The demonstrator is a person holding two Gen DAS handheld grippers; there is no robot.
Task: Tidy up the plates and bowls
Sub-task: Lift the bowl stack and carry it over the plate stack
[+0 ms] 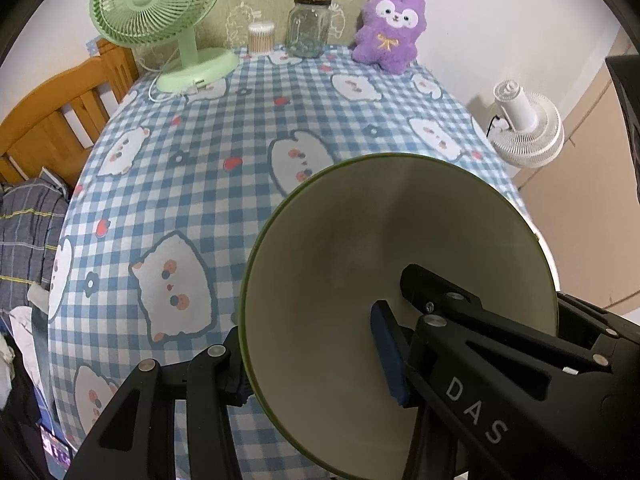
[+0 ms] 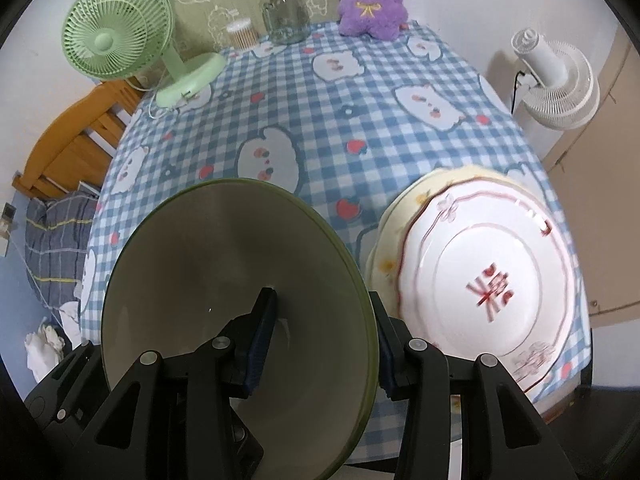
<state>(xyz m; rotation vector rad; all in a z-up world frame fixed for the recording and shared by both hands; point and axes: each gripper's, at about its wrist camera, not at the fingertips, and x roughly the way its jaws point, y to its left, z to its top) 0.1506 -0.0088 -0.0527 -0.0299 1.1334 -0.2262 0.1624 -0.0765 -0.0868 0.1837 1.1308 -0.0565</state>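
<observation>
A green-rimmed, cream-coloured round ceramic bowl point(image 1: 400, 292) fills each wrist view, lifted clear of the blue-and-white checked tablecloth with cartoon faces point(image 1: 192, 168). In the left wrist view the left gripper point(image 1: 316, 368) pinches its wall, one blue pad inside and the other outside the rim. In the right wrist view a bowl of the same look point(image 2: 224, 280) is clamped the same way by the right gripper point(image 2: 324, 356), its jaws pressed on the wall near the rim; whether both hold one bowl or two I cannot tell. Just right of it, a white scalloped plate with red lettering point(image 2: 492, 280) lies on a cream flowered plate point(image 2: 390, 232) near the table's edge. Farther back stand a green desk fan point(image 1: 160, 12), a white fan point(image 1: 528, 128), a purple plush toy point(image 1: 390, 28), a clear glass jar point(image 1: 310, 26) and a small tub of cotton swabs point(image 1: 261, 37).
</observation>
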